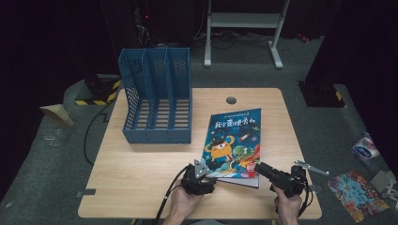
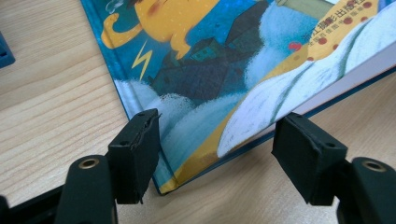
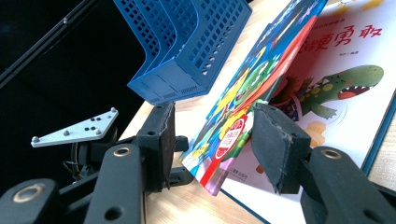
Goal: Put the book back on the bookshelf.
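A picture book point(image 1: 233, 142) lies on the table point(image 1: 141, 173) beside a blue file rack point(image 1: 157, 96). Our right gripper point(image 3: 212, 149) stands part open round the lifted cover — our left gripper point(image 2: 215, 156) straddles the near corner, not pressing. We should pinch the cover gently before lifting.

High view: tabletop point(image 1: 141, 168) evenly lit from above, surroundings beyond it near black; whole frame soft, low in detail. Faint shadow under blue file rack point(image 1: 157, 96), far ahead of left gripper point(image 1: 199, 176). Left gripper view: bright, no glare; book cover point(image 2: 210, 70) sharp between jaws, jaw pads nearest lens slightly soft. Right gripper view: page right of right gripper point(image 3: 212, 140) brightly lit, nearly washed out; black background to its left; lifted cover edge and near jaws blurred; rack's straight lines bow toward frame edge.
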{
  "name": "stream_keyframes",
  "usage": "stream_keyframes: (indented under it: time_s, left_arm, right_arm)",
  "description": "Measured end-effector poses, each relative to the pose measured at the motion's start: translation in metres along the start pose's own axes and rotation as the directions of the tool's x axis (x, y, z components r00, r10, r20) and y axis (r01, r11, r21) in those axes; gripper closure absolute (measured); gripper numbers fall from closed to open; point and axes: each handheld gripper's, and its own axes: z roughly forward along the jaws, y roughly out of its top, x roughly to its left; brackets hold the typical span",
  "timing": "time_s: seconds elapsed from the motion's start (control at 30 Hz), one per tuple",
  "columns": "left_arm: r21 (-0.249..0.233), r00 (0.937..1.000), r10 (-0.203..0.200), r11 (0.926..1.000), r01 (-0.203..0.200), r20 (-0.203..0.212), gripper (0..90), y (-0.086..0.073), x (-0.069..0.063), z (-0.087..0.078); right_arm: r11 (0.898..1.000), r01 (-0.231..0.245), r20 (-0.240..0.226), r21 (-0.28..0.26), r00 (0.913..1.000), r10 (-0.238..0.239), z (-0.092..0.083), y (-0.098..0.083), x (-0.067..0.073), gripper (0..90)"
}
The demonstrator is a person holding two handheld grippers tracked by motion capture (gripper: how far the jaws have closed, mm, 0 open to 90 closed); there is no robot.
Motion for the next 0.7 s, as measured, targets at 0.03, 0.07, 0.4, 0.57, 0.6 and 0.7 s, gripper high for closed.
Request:
stream_keyframes:
  time_s: [0.03,0.07,0.4,0.57,0.6,0.7]
  left_arm:
    - [-0.001,1.0000,0.000,1.0000,0.000,-0.002,32.4,0.0000,-0.0002,0.0001]
    - [-0.001,1.0000,-0.001,1.0000,0.001,-0.004,32.4,0.0000,-0.0004,0.0002]
    - [-0.023,0.9999,-0.002,0.9997,0.001,-0.017,36.5,-0.0052,0.0003,-0.0015]
    - [-0.025,0.9996,0.004,0.9997,-0.005,-0.027,38.1,-0.0058,0.0004,-0.0022]
    - [-0.025,0.9994,0.008,0.9997,-0.009,-0.032,38.1,-0.0059,-0.0003,-0.0022]
    - [-0.027,0.9994,0.005,0.9996,-0.006,-0.035,38.1,-0.0056,-0.0005,-0.0021]
  right_arm:
    - [1.000,-0.004,-0.002,0.001,1.0000,0.004,0.0001,-0.0001,0.0000,49.9]
    - [1.000,-0.004,-0.002,0.001,1.0000,0.004,0.0001,-0.0001,0.0000,49.9]
    - [1.000,0.003,-0.005,0.002,1.0000,-0.003,0.0008,0.0000,-0.0016,49.8]
    - [1.000,-0.004,-0.010,0.004,0.9999,0.004,0.0014,0.0008,-0.0008,49.6]
    - [1.000,-0.004,-0.010,0.004,0.9999,0.004,0.0014,0.0008,-0.0008,49.6]
    - [1.000,-0.007,-0.016,0.002,0.9998,0.007,0.0015,0.0013,-0.0001,49.3]
